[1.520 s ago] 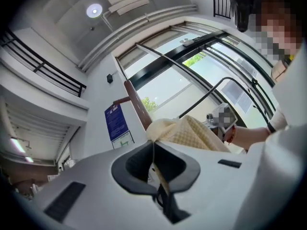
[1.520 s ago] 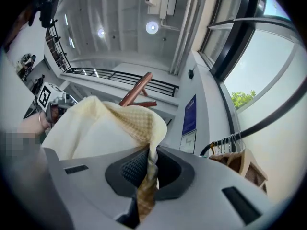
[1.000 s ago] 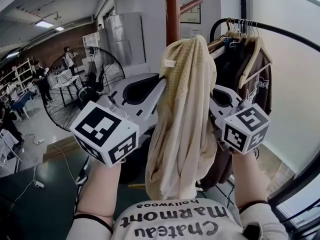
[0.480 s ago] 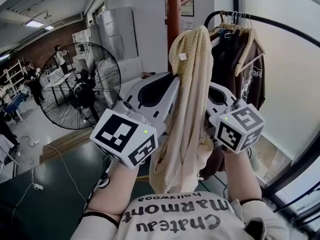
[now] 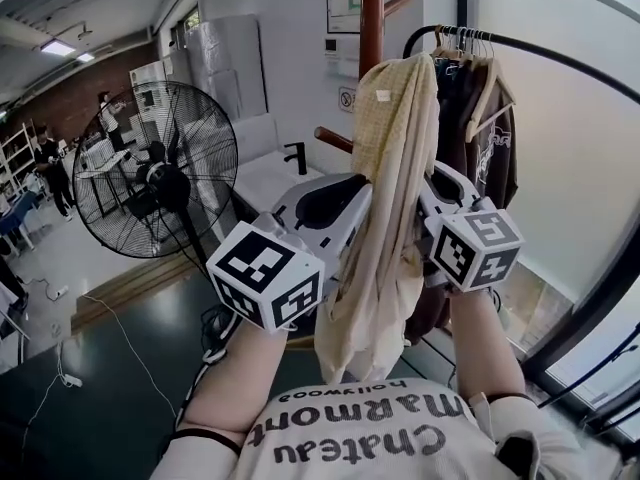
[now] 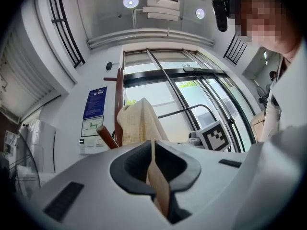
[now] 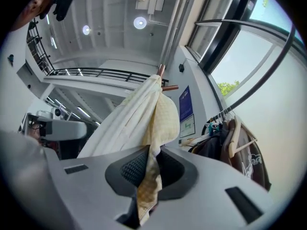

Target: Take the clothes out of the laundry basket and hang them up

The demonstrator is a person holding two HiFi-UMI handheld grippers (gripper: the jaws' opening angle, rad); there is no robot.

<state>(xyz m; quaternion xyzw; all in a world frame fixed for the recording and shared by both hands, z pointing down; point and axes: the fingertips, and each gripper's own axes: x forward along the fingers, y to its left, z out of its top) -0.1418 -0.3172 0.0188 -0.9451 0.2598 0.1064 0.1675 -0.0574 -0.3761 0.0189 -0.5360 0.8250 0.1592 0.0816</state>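
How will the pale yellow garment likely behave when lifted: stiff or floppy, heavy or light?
Probably floppy: the garment drapes in loose folds. Likely light, since thin pinches in the left gripper and right gripper seem to carry it. Its free lower end may swing.

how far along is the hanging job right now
Done: dark clothes already hang on the rack. In hand: the left hand-held gripper and right hand-held gripper are both shut on a cream garment, its top up by the wooden stand. Left: letting it go; no basket in view.
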